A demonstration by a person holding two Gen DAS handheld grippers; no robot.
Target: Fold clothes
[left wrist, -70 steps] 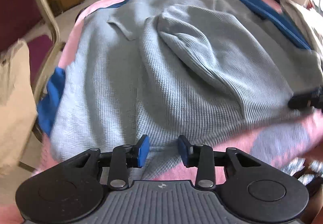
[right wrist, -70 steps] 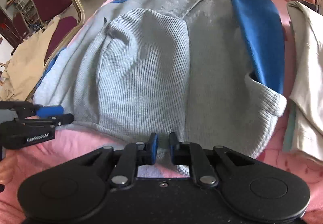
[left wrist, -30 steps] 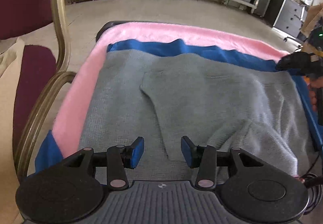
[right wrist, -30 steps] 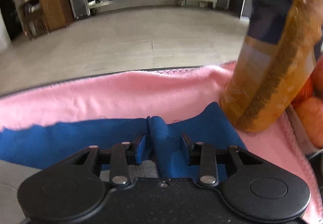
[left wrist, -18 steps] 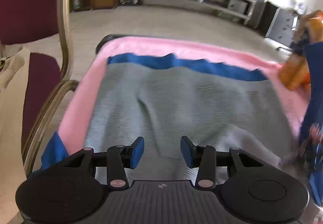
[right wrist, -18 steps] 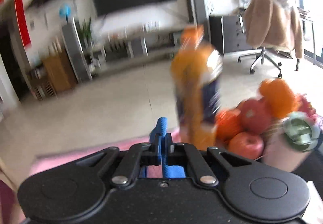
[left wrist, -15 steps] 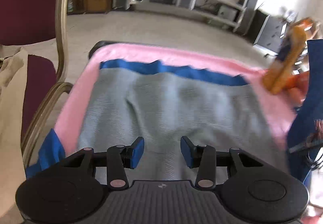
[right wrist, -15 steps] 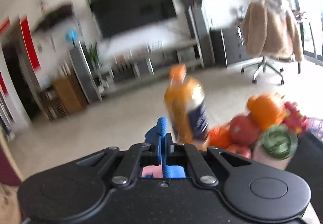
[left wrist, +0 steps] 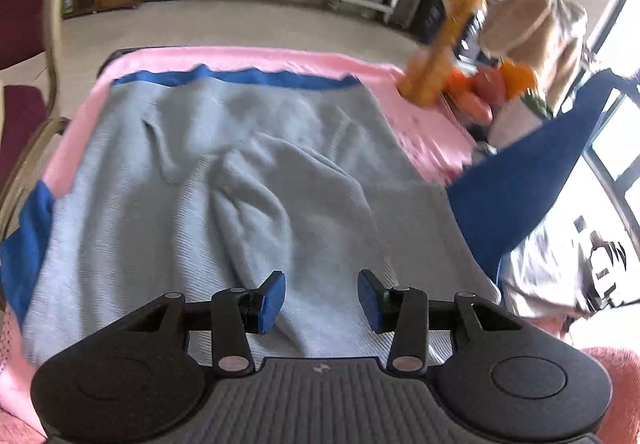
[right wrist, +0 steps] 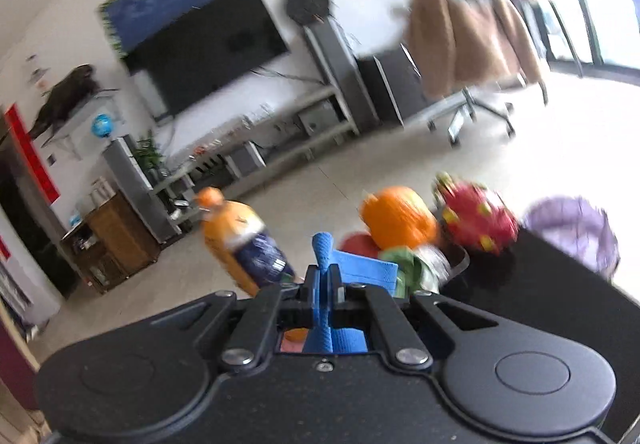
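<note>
One grey sweater (left wrist: 248, 180) lies on the pink cloth (left wrist: 420, 124); one blue garment (left wrist: 520, 168), flat under it a second ago, now hangs lifted at the right; the right gripper (right wrist: 322, 286) is clamped on its fold; the left gripper (left wrist: 321, 298) stands apart, empty; one orange bottle (right wrist: 240, 236).

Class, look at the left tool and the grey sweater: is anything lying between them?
Nothing visible. The left tool hangs open directly over the grey sweater, with only bare knit below; the lifted blue cloth is off to the right.
</note>
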